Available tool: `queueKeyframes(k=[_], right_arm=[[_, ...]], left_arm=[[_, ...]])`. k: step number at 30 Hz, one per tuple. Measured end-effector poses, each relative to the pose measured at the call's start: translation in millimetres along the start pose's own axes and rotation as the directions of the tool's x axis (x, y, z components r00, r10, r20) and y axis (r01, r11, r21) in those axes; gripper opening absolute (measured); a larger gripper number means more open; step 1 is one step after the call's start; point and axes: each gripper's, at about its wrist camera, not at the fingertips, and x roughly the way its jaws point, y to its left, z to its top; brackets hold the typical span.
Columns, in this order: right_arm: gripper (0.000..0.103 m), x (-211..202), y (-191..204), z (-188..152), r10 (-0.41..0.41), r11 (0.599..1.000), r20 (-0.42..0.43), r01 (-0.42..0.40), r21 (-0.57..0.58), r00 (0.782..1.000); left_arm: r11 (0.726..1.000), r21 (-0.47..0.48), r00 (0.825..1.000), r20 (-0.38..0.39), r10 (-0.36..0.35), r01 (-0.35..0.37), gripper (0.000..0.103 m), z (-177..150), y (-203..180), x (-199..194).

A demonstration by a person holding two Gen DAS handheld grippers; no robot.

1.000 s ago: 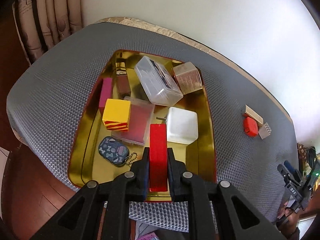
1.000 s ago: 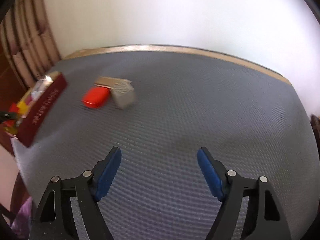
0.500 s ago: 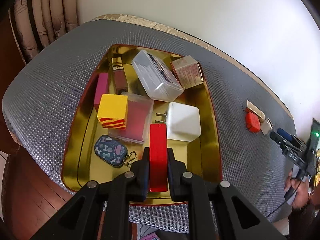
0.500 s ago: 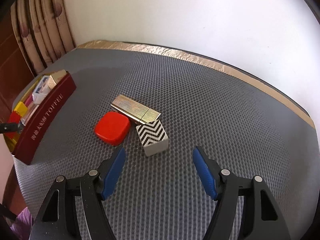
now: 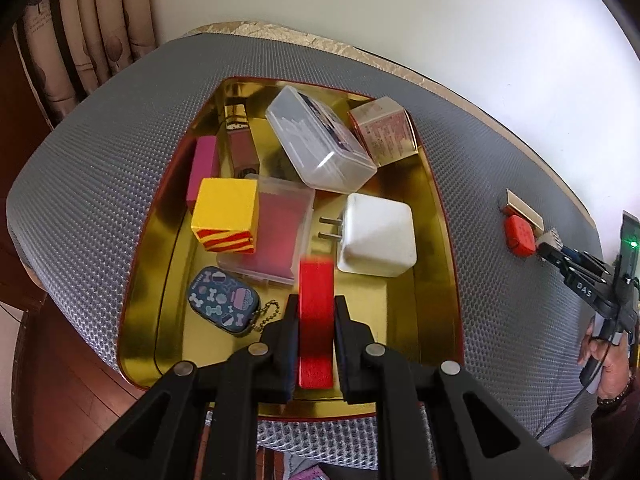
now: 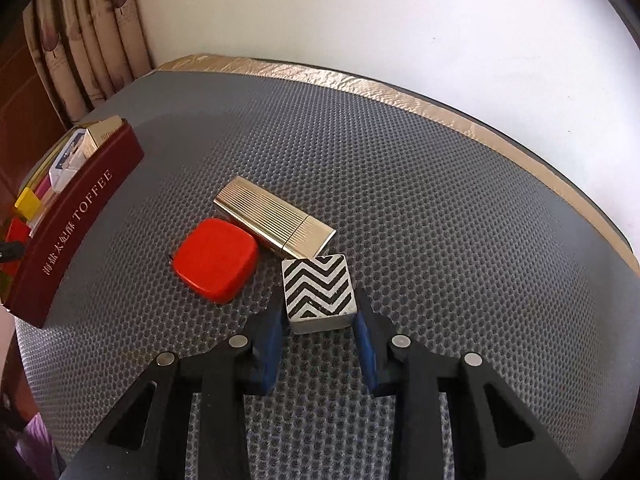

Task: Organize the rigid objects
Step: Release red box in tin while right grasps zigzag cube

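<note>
L hand-held gripper pinching red block over gold tin near edge | R hand-held gripper spread round zigzag cube on counter, pads just beside its sides, contact unclear | red case, gold lighter alongside

I see a black-and-white zigzag cube beside a plain red rounded block and a gold ribbed case, and, inside the gold-lined, maroon-walled tin, a yellow cube with red stripes.
</note>
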Motion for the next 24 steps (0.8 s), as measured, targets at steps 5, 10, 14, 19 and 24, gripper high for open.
queueKeyframes(k=[5, 10, 14, 19, 24], right_arm=[[0.03, -32.7, 6.6, -8.6, 0.012, 0.999, 0.056, -0.014, 0.041, 0.998], [0.03, -78.1, 31.1, -5.9, 0.091, 0.995, 0.132, -0.096, 0.033, 0.987], [0.03, -106.1, 75.5, 12.3, 0.214, 0.977, 0.171, -0.211, -0.034, 0.962], [0.03, -106.2, 147.5, 27.7, 0.36, 0.93, 0.128, -0.345, -0.126, 0.924], [0.03, -83.8, 207.4, 33.0, 0.394, 0.906, 0.064, -0.376, -0.196, 0.917]], left_arm=[[0.999, -0.036, 1.0, 0.028, -0.006, 0.007, 0.024, 2.1, 8.0, -10.4], [0.997, -0.067, 0.996, 0.083, 0.046, -0.041, 0.025, 0.4, 12.8, -32.3], [0.988, -0.108, 0.984, 0.13, 0.124, -0.111, 0.031, -9.0, 20.0, -56.6], [0.963, -0.151, 0.948, 0.194, 0.252, -0.225, 0.044, -33.5, 34.6, -84.9], [0.942, -0.198, 0.918, 0.241, 0.314, -0.27, 0.046, -42.4, 50.4, -92.0]])
